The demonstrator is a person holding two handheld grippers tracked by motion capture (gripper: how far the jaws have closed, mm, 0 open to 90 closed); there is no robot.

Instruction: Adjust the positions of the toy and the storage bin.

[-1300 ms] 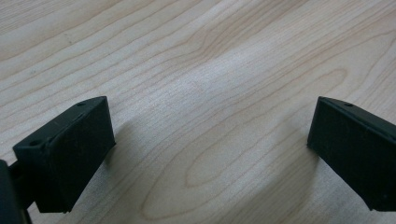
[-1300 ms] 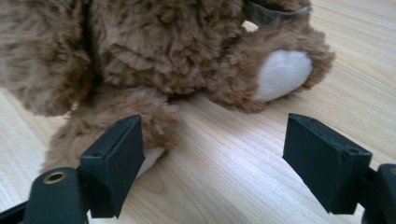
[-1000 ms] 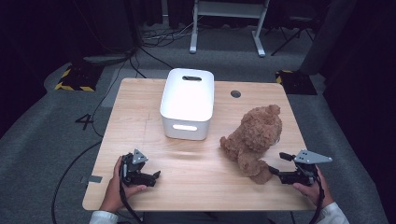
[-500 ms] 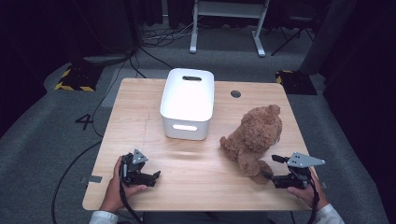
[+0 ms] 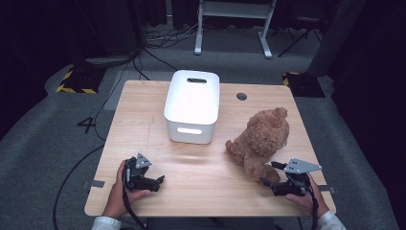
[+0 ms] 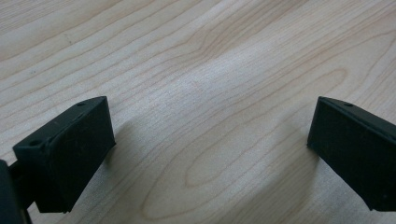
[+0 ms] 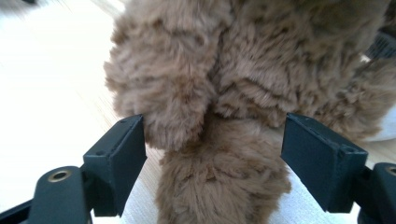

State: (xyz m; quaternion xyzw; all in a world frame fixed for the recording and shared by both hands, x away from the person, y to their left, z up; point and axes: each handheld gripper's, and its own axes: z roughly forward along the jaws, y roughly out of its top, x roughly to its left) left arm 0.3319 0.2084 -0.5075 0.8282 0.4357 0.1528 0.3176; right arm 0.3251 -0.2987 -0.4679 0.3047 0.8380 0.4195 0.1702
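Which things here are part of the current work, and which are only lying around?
In use:
- teddy bear, its leg between the open right hand-held gripper
- white bin, probably

Idle:
- left hand-held gripper, open, over bare table
- floor cables

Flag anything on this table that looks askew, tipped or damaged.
Only the brown teddy bear looks off: it slumps on its side near the right gripper. The white bin sits squarely; nothing spilled or broken.
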